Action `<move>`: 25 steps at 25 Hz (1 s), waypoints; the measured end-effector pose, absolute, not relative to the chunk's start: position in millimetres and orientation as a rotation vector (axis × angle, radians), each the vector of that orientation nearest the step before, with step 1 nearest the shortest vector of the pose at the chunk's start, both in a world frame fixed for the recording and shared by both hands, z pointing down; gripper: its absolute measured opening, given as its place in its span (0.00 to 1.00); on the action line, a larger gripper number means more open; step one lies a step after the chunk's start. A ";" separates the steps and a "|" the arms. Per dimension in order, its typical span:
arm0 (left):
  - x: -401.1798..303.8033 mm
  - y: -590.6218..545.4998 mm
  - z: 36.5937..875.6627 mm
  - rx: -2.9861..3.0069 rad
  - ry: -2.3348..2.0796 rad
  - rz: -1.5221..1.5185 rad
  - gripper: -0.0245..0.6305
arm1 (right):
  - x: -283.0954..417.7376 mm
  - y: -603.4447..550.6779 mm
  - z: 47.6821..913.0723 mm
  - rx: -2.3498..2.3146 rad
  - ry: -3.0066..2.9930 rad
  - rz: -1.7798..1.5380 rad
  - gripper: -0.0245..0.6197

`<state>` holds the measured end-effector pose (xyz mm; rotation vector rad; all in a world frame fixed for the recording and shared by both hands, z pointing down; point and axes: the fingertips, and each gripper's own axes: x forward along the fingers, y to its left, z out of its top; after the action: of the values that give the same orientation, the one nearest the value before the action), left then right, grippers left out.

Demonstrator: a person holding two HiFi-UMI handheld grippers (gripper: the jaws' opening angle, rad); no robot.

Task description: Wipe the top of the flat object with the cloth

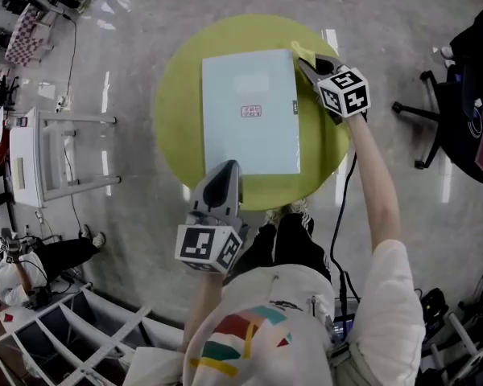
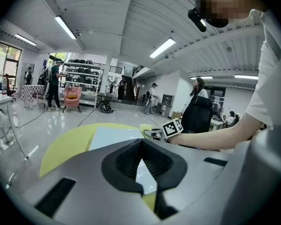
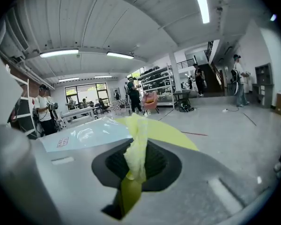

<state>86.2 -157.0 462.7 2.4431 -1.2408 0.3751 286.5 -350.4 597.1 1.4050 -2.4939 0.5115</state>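
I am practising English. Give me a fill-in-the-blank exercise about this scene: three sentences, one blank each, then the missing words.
1. The pale blue flat object lies on a ____ yellow-green table.
2. The right gripper is shut on a ____ cloth near the far right corner of the flat object.
3. The left gripper has its jaws together and holds ____.

Missing words: round; yellow; nothing

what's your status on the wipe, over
Right claw shut on yellow cloth, at far right corner of board. Left claw shut, empty, over board's near edge. Board flat on green table, nothing in the way.
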 end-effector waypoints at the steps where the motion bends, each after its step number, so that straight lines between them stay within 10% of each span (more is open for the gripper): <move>1: 87.6 -158.5 464.8 2.443 -1.241 0.383 0.06 | 286.6 -352.6 602.7 1.405 -2.498 0.539 0.08; 25: 88.8 -151.9 445.1 2.519 -1.156 0.286 0.06 | 240.4 -237.4 619.4 1.084 -2.547 0.762 0.08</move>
<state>88.8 -151.9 445.1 2.5191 -1.1556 0.2863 240.4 -237.4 619.4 1.0840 -2.5469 0.7618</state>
